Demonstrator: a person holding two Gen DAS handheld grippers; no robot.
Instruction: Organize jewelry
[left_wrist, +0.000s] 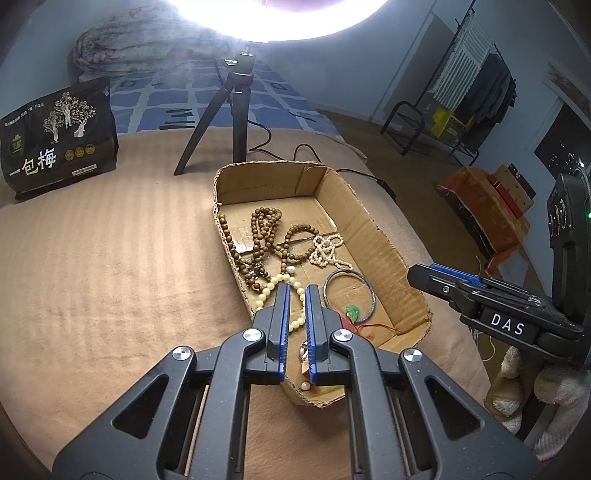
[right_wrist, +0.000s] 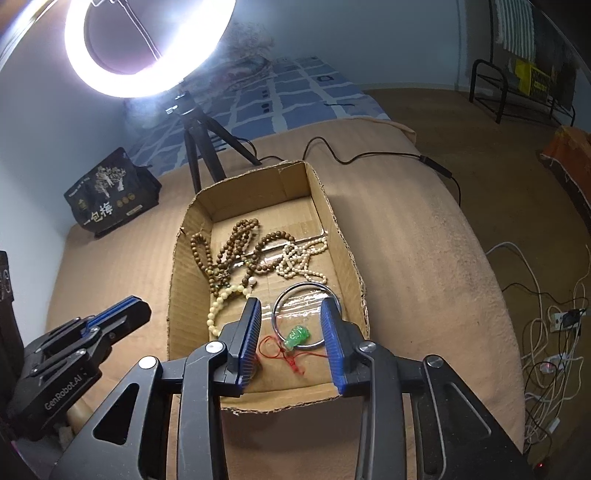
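Note:
An open cardboard box (left_wrist: 373, 236) (right_wrist: 343, 240) lies on a tan blanket and holds jewelry: brown bead strands (left_wrist: 264, 229) (right_wrist: 236, 240), a small white bead necklace (left_wrist: 327, 251) (right_wrist: 299, 258), a cream bead strand (left_wrist: 273, 286) (right_wrist: 218, 306), a silver bangle (left_wrist: 351, 295) (right_wrist: 306, 317) and a green pendant on red cord (left_wrist: 352, 313) (right_wrist: 295, 336). My left gripper (left_wrist: 296, 291) hovers over the box's near end, jaws a narrow gap apart, nothing clearly gripped; a small bead piece shows between its fingers lower down. My right gripper (right_wrist: 291, 306) is open above the bangle and pendant.
A ring light on a black tripod (left_wrist: 229, 110) (right_wrist: 199, 147) stands behind the box, its cable (right_wrist: 369, 155) trailing right. A black snack bag (left_wrist: 55, 136) (right_wrist: 110, 192) stands at the back left. Cables and a power strip (right_wrist: 561, 317) lie on the floor at right.

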